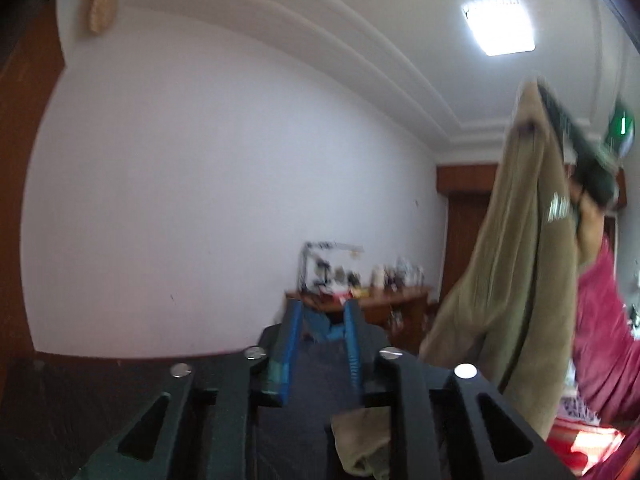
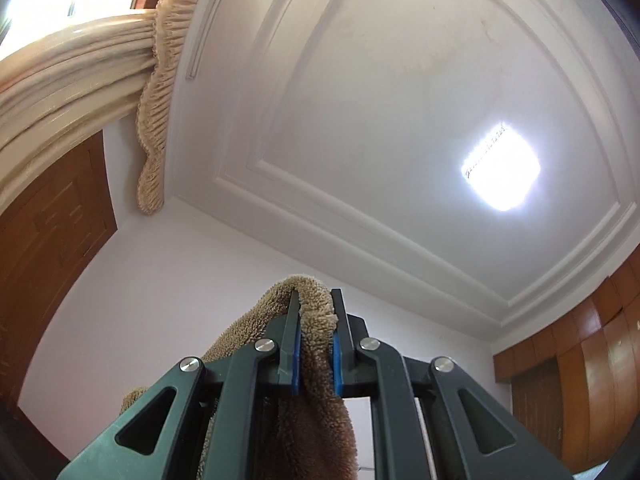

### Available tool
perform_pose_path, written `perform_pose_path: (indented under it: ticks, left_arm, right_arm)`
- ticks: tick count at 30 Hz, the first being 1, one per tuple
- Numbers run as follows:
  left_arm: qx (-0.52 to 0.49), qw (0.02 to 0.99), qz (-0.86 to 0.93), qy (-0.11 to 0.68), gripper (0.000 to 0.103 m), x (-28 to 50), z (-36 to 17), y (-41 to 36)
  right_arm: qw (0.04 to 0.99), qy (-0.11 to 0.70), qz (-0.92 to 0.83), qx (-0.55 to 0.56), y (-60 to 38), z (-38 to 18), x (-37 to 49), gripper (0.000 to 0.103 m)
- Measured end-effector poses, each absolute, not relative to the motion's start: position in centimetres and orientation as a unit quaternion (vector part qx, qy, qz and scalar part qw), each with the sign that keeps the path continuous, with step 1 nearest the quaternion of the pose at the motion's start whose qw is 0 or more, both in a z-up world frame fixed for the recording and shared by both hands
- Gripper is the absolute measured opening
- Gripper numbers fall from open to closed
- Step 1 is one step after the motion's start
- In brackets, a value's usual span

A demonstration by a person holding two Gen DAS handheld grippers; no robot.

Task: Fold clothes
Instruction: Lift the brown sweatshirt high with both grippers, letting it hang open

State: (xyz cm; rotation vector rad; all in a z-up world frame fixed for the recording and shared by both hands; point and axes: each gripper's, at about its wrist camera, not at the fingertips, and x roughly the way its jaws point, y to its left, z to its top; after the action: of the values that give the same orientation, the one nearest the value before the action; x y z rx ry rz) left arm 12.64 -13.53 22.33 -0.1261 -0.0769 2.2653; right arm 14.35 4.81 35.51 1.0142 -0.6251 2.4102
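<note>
A tan fleece garment [image 1: 516, 248] hangs in the air at the right of the left wrist view, with pale lettering on its side. My right gripper [image 1: 530, 122] holds its top edge up high; a person's arm [image 1: 592, 236] in a red sleeve is behind it. The right wrist view points at the ceiling: my right gripper [image 2: 316, 300] is shut on a fold of the tan fleece garment [image 2: 316, 360]. My left gripper [image 1: 324, 308] is open, its blue pads [image 1: 294, 320] apart with nothing between the tips. A scrap of tan cloth [image 1: 360, 440] lies low near its base.
A wooden desk [image 1: 384, 300] crowded with small items stands against the white wall ahead. Red bedding [image 1: 580, 444] shows at the lower right. Wooden wardrobes [image 2: 580, 360] line the right wall, and a beige curtain [image 2: 156, 120] hangs at the upper left.
</note>
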Motion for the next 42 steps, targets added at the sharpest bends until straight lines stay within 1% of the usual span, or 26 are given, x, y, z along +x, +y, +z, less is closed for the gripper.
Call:
perform_pose_path:
  ticks: [1, 2, 3, 5, 10, 14, 18, 20, 21, 23, 24, 25, 26, 27, 31, 35, 38, 39, 42]
  left_arm:
    - [-0.059, 0.430, 0.901, -0.024, 0.066, 12.4, 21.1, -12.6]
    - [-0.062, 0.435, 0.898, -0.024, 0.071, 12.3, 19.9, -11.8]
    - [-0.064, 0.440, 0.895, -0.026, 0.073, 12.1, 18.9, -11.0]
    - [-0.070, 0.457, 0.886, -0.028, 0.074, 11.8, 17.2, -9.2]
    - [-0.076, 0.488, 0.870, 0.003, 0.074, 11.7, 14.8, -4.6]
    - [-0.073, 0.514, 0.854, -0.010, 0.074, 11.2, 15.0, -1.3]
    - [-0.064, 0.531, 0.845, 0.000, 0.074, 12.0, 15.2, 0.8]
    - [-0.073, 0.542, 0.837, -0.010, 0.074, 11.8, 15.6, 1.4]
    - [-0.079, 0.548, 0.833, -0.017, 0.072, 11.7, 15.8, 1.7]
    - [-0.097, 0.558, 0.824, -0.027, 0.051, 11.4, 16.4, 2.5]
    - [-0.103, 0.561, 0.821, -0.028, 0.032, 11.3, 16.6, 3.0]
    - [-0.107, 0.558, 0.823, -0.027, 0.023, 11.3, 16.7, 3.5]
    - [-0.110, 0.557, 0.823, -0.032, 0.018, 11.2, 16.9, 3.9]
    - [-0.112, 0.554, 0.824, -0.039, 0.010, 11.1, 17.2, 4.1]
    - [-0.106, 0.518, 0.844, -0.093, 0.009, 10.0, 18.8, 2.1]
    - [-0.084, 0.451, 0.871, -0.177, 0.008, 7.9, 21.3, -4.3]
    - [-0.043, 0.409, 0.884, -0.224, 0.008, 8.0, 23.6, -9.5]
    - [-0.025, 0.396, 0.888, -0.233, 0.008, 8.5, 24.5, -10.9]
    - [0.045, 0.370, 0.900, -0.227, 0.008, 12.6, 28.4, -13.5]
  right_arm:
    - [0.226, -0.230, 0.871, 0.370, 5.8, 35.9, 14.6, 0.012]
    - [0.227, -0.233, 0.870, 0.371, 7.1, 35.8, 15.6, 0.012]
    - [0.228, -0.236, 0.869, 0.371, 7.6, 36.1, 16.0, 0.012]
    - [0.230, -0.238, 0.868, 0.371, 7.6, 36.7, 16.4, 0.012]
    - [0.232, -0.243, 0.866, 0.369, 7.2, 37.8, 17.5, 0.012]
    - [0.229, -0.248, 0.865, 0.371, 6.9, 37.8, 18.2, 0.012]
    - [0.226, -0.251, 0.865, 0.371, 6.6, 37.6, 18.7, 0.012]
    - [0.226, -0.251, 0.865, 0.370, 6.8, 37.3, 18.9, 0.012]
    - [0.227, -0.250, 0.866, 0.370, 7.0, 37.2, 19.0, 0.012]
    - [0.227, -0.246, 0.866, 0.371, 7.2, 37.0, 19.2, 0.012]
    - [0.227, -0.245, 0.866, 0.372, 7.4, 37.0, 19.3, 0.012]
    - [0.227, -0.243, 0.866, 0.373, 7.5, 36.9, 19.5, 0.012]
    - [0.227, -0.243, 0.866, 0.374, 7.8, 36.8, 19.6, 0.012]
    - [0.227, -0.243, 0.866, 0.373, 8.1, 36.6, 19.9, 0.012]
    - [0.244, -0.250, 0.861, 0.369, 8.9, 36.5, 20.3, 0.012]
    - [0.270, -0.242, 0.863, 0.353, 11.2, 35.5, 20.8, 0.012]
    - [0.291, -0.227, 0.866, 0.338, 13.2, 34.7, 20.8, 0.012]
    - [0.295, -0.224, 0.867, 0.333, 13.7, 34.6, 20.7, 0.012]
    - [0.312, -0.225, 0.865, 0.321, 15.0, 34.0, 20.3, 0.012]
